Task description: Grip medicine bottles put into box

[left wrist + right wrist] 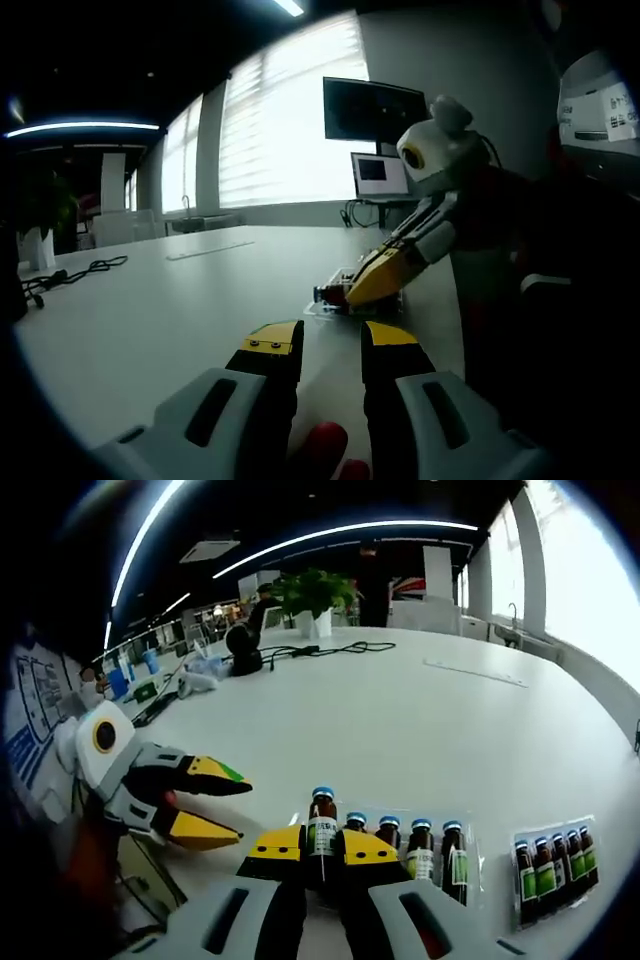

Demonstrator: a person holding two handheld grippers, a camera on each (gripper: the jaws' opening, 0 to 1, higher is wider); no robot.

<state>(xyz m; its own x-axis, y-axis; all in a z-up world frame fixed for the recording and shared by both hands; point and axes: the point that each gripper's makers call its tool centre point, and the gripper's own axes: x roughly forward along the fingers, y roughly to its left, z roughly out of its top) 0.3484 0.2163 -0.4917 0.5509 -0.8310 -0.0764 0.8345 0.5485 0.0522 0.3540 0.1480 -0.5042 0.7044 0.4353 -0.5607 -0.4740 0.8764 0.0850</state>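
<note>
Right gripper (pixel 320 848) jaws closed around a brown medicine bottle (pixel 321 832), blue cap, green label, upright. Four more bottles (pixel 420 848) stand in a row just right of it in a clear tray (pixel 478 852). Separate full tray of bottles (pixel 555 864) lies further right. Left gripper (pixel 232 806) at left, jaws apart, above the white table (pixel 380 720). Potted plant (pixel 312 598) and black cable (pixel 325 650) at far end.

Office: meeting table (pixel 400 710), monitor (pixel 373 108), blinds (pixel 285 120).

no text can be read; the bottle labels (pixel 320 837) are too small and blurred.
</note>
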